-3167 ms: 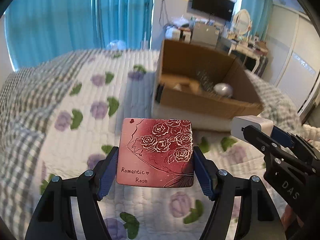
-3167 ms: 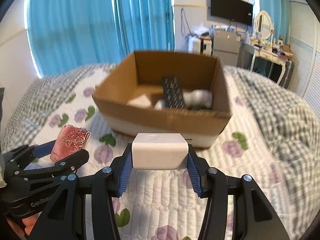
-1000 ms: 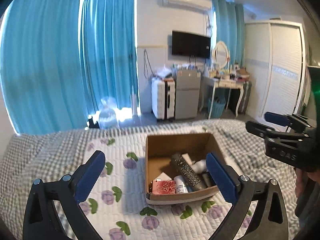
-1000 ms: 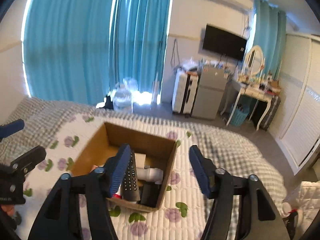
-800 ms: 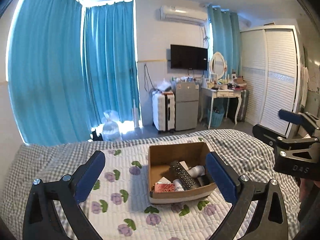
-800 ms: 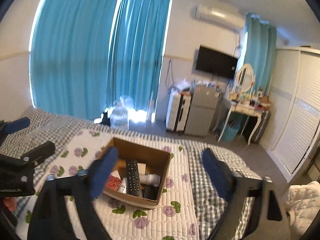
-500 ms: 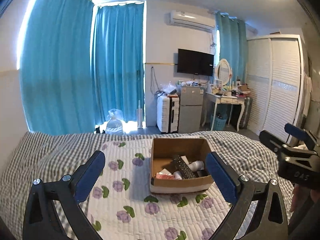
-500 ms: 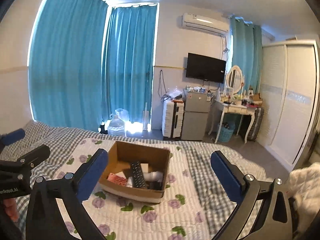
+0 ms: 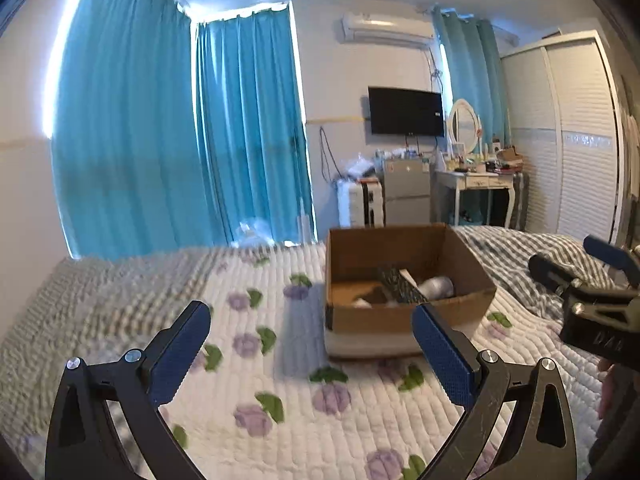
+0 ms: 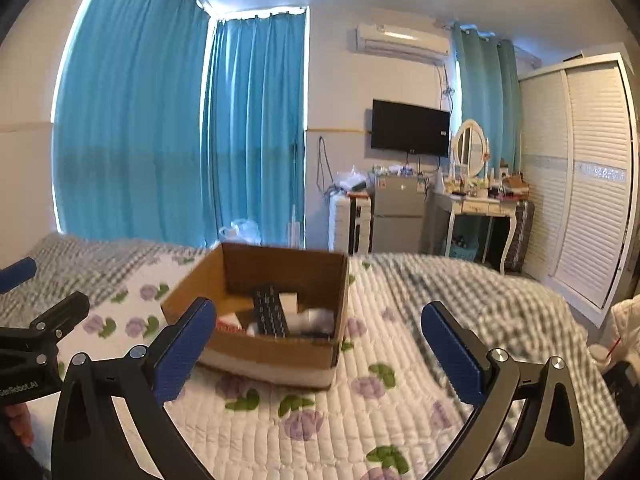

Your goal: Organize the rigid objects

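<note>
An open cardboard box (image 9: 404, 280) stands on the flowered quilt (image 9: 280, 360); it also shows in the right wrist view (image 10: 276, 344). Inside it lie a black remote (image 10: 270, 310), a red patterned box (image 10: 228, 326) and white items (image 10: 316, 316). My left gripper (image 9: 310, 354) is open and empty, held back from the box. My right gripper (image 10: 318, 350) is open and empty, also short of the box. Each gripper shows at the edge of the other's view.
The bed's grey checked blanket (image 10: 480, 292) lies to the right. Blue curtains (image 9: 180, 140), a wall TV (image 9: 406, 112), a small fridge (image 10: 396, 216), a dressing table (image 10: 480, 204) and a white wardrobe (image 10: 588, 184) stand beyond the bed.
Both grippers let go of the red box and the white charger, which now lie in the carton. Since half a second ago both grippers have dropped lower and closer to the bed.
</note>
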Tool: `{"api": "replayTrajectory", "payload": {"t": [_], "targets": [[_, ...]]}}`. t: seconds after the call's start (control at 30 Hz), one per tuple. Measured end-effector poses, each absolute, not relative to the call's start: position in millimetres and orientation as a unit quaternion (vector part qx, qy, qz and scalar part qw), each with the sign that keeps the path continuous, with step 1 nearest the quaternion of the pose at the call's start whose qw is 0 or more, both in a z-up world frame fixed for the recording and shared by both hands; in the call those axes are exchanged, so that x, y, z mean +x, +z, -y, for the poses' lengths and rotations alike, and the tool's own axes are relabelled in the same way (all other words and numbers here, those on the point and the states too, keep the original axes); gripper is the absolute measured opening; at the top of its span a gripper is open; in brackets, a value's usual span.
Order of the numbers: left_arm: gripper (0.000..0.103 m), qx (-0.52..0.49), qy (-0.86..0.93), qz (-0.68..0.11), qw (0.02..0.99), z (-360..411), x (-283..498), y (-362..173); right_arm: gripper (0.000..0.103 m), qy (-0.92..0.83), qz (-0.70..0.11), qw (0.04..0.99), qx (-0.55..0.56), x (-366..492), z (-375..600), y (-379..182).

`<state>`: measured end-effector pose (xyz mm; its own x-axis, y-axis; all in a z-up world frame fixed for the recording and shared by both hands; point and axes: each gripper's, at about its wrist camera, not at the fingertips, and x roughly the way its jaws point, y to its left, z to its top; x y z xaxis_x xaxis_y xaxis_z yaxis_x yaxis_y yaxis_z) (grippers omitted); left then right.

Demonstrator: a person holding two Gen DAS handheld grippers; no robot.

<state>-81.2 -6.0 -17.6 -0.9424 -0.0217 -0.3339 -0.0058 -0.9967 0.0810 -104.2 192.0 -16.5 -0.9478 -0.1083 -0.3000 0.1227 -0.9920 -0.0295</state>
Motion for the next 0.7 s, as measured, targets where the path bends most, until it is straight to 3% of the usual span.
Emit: {"api": "replayTrajectory", "payload": {"t": [0.7], "targets": [[0.103, 0.193, -0.981, 0.024, 0.007, 7.9, -85.5, -34.2, 0.103, -0.982, -0.033, 0.057, 0.177, -109.1, -187.7, -39.9]]}}
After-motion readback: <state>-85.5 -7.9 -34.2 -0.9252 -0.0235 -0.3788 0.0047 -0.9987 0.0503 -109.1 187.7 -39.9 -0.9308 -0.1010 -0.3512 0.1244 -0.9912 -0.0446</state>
